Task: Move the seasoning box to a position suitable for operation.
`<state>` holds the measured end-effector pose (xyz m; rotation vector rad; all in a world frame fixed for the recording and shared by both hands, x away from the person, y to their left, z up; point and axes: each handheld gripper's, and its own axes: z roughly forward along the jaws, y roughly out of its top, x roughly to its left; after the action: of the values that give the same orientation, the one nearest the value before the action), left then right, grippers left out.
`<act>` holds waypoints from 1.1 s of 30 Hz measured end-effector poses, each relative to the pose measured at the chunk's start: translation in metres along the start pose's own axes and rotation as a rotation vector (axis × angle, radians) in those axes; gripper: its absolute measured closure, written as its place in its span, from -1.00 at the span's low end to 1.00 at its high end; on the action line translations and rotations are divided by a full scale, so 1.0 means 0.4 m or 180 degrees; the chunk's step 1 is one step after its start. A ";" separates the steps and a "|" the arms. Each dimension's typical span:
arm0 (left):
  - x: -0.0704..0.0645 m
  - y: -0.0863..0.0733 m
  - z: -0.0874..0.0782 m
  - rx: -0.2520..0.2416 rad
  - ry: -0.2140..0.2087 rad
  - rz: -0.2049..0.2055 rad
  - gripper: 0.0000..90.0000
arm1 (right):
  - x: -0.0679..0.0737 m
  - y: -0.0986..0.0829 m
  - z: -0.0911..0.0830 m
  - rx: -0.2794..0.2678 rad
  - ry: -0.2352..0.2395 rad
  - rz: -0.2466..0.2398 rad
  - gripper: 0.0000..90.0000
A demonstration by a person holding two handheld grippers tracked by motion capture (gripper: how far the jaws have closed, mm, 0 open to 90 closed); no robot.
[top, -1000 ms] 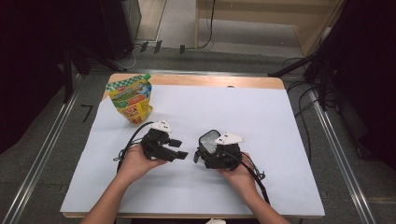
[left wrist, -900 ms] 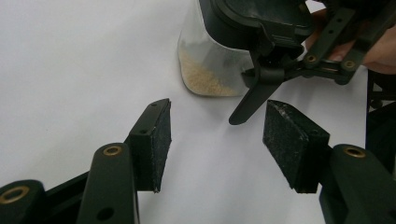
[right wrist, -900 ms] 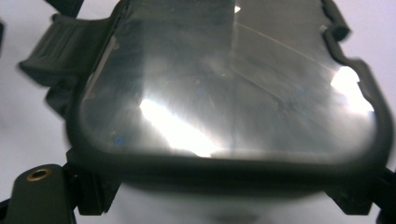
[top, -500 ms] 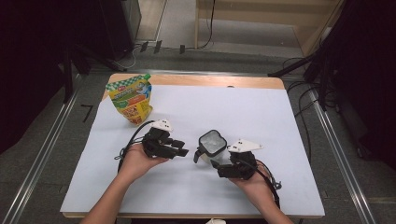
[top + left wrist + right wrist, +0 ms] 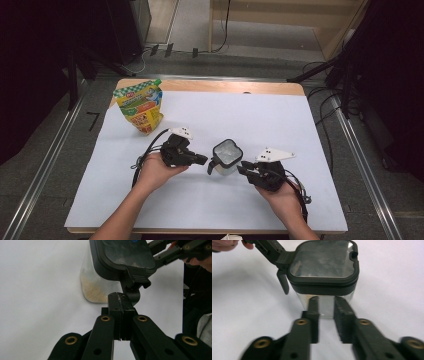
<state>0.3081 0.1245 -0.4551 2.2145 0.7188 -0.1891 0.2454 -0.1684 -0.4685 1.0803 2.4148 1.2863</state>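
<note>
Behind the container (image 5: 227, 156), well apart — pouch (image 5: 140, 107)

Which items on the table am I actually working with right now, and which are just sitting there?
In the job:
- clear container with black lid and grains inside
- lid latch
- left gripper, jaws closed, at the latch
- right gripper, jaws parted, near the container

Lying about:
- yellow-green pouch, standing at the far left of the white table

Container lid (image 5: 126, 253) cut off by the left gripper view's top edge; pouch (image 5: 140, 106) print too small to read.
</note>
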 end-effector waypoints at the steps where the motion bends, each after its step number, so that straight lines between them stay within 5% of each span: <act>1: 0.000 0.000 0.000 0.0000 0.0000 0.0000 1.00 | -0.002 0.001 -0.001 0.0000 -0.0017 -0.0016 0.91; 6: -0.003 0.002 0.008 0.0017 -0.0018 0.0026 1.00 | -0.009 0.006 -0.005 0.0082 0.0029 0.0076 1.00; 15: -0.014 0.003 0.017 0.0045 0.0034 0.0048 1.00 | 0.004 0.011 0.023 0.0102 0.0101 0.0013 1.00; 33: -0.054 0.015 0.052 0.0037 0.0095 0.0059 1.00 | -0.031 0.014 0.025 0.0089 0.0018 0.0173 1.00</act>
<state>0.2953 0.0967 -0.4578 2.2386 0.7146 -0.1515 0.2619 -0.1684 -0.4722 1.1592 2.4305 1.2774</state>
